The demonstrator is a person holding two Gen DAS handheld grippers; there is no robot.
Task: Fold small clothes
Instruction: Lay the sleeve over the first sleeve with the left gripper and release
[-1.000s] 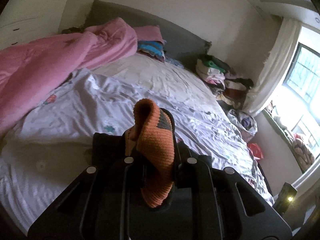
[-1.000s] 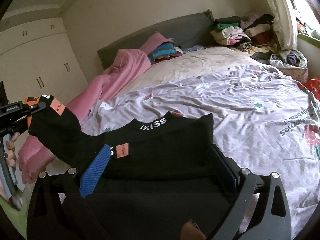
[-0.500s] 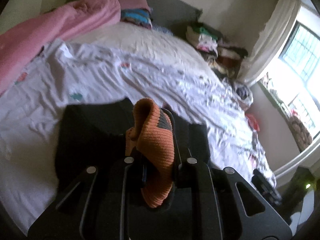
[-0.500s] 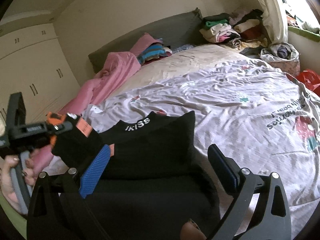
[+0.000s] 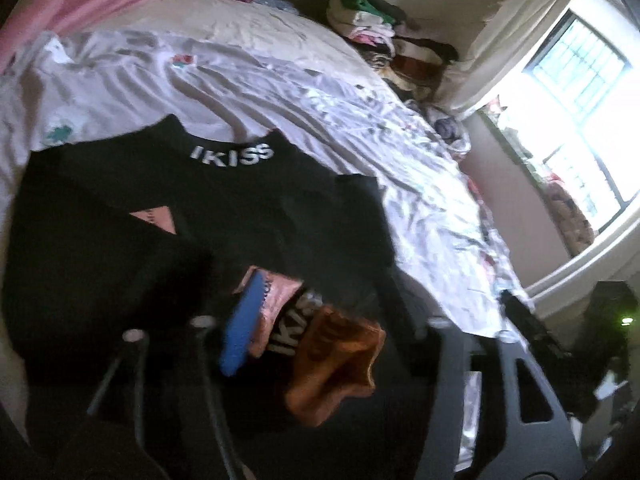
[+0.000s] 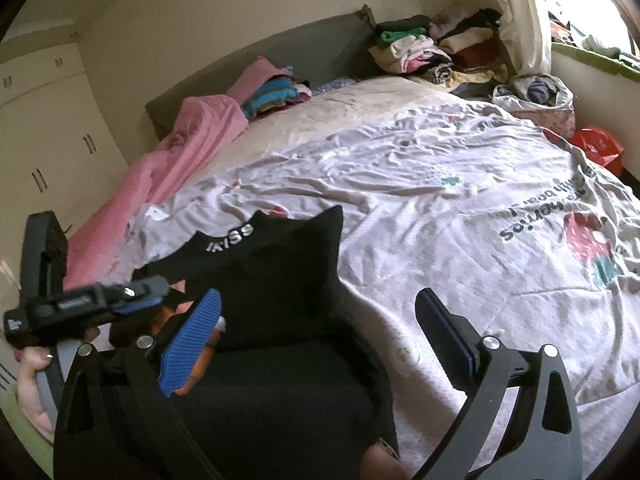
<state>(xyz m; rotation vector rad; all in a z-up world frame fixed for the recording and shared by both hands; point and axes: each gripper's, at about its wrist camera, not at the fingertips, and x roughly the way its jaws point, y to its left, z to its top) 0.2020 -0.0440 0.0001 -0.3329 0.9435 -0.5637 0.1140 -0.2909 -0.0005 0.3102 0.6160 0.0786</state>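
The black top (image 5: 224, 216), white "IKISS" lettering on its collar, lies flat on the pale printed sheet (image 5: 280, 92) near the front edge of the bed, collar toward the headboard.

Left gripper (image 5: 320, 320): the jaws have just been opening. The blue pad (image 5: 244, 320) stands clear of the orange cuff (image 5: 336, 364) of the sleeve. The cuff, with a pink label and a second "IKISS" print beside it, rests loose between the parted fingers on top of the black fabric. The pads do not press on it. The left wrist view is blurred here.

Right gripper (image 6: 316, 340): jaws spread wide, blue pad (image 6: 192, 340) on the left, dark pad on the right. It is low over the lower part of the top. Black cloth fills the gap between the fingers, with no pinch visible. The left gripper shows in the right wrist view at far left, held in a hand (image 6: 32, 376), right beside the right gripper's blue pad.

Surroundings: pink blanket (image 6: 172, 168) along the left side of the bed, folded striped clothes (image 6: 272, 96) at the headboard, and a heap of clothes (image 6: 436, 52) in the far corner by the window.
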